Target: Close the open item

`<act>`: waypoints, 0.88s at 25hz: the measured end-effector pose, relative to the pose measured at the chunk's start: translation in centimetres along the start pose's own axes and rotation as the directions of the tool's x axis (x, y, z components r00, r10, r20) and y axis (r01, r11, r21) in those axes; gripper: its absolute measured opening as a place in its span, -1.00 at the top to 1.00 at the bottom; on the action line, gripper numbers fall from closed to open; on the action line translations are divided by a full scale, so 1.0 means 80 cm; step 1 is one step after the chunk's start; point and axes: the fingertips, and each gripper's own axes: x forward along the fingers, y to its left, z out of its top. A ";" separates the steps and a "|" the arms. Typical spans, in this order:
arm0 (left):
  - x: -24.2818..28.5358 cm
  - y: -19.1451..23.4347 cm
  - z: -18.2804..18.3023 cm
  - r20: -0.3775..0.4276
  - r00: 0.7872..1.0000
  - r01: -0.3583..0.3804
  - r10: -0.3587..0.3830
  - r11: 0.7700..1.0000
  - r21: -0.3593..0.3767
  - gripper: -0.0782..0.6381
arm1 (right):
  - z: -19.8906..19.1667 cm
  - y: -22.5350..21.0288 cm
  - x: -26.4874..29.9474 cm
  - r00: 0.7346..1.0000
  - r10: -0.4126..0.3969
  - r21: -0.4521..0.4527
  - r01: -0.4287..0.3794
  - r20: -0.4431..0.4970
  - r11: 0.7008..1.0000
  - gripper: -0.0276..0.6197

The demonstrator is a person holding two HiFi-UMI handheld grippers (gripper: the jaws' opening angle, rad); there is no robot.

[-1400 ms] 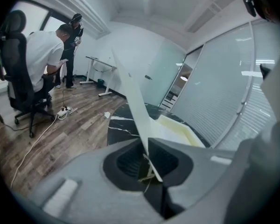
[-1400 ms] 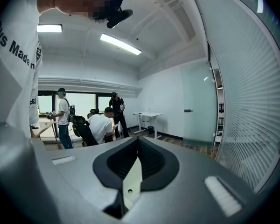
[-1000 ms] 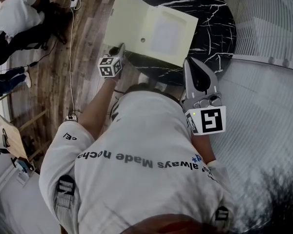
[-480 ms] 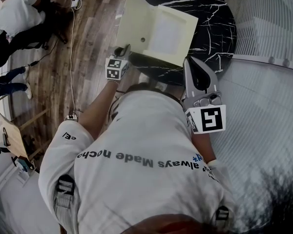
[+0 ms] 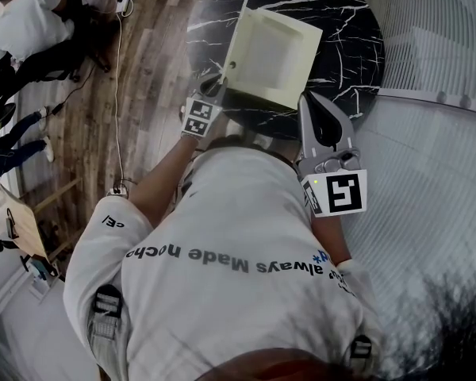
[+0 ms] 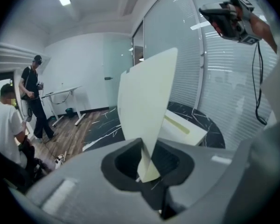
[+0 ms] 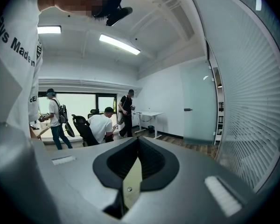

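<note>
A pale yellow folder [image 5: 271, 54] lies on a round black marble table [image 5: 349, 22]. Its cover [image 5: 238, 26] stands almost upright along the folder's left side. My left gripper [image 5: 216, 82] is shut on the cover's near corner. The cover [image 6: 147, 97] rises from between the pads, and the jaws have just been opening slightly. The folder's base [image 6: 183, 127] lies behind it. At the folder's near right corner, my right gripper [image 5: 312, 101] has its jaws nearly together. A pale yellow piece with a small stud [image 7: 130, 183] sits between its pads.
Several people [image 5: 24, 22] are on the wood floor at the far left, beside a trailing white cable [image 5: 115, 70]. A glass wall with blinds [image 5: 444, 54] curves round the table's right side. A white desk [image 6: 60, 93] stands at the back of the room.
My left gripper has moved right and rolled. It has swung the cover up from lying flat and open at the left until it is almost upright. The right gripper has kept still.
</note>
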 end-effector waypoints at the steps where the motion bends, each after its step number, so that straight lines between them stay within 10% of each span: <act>1: 0.001 -0.003 0.002 -0.002 1.000 0.006 -0.006 1.000 0.011 0.62 | 0.000 0.000 0.000 1.000 -0.001 0.001 0.001 -0.001 1.000 0.91; 22: 0.047 -0.095 -0.007 -0.188 0.973 0.177 -0.131 0.952 0.250 0.57 | -0.013 -0.009 -0.001 1.000 -0.020 0.022 0.020 -0.010 1.000 0.91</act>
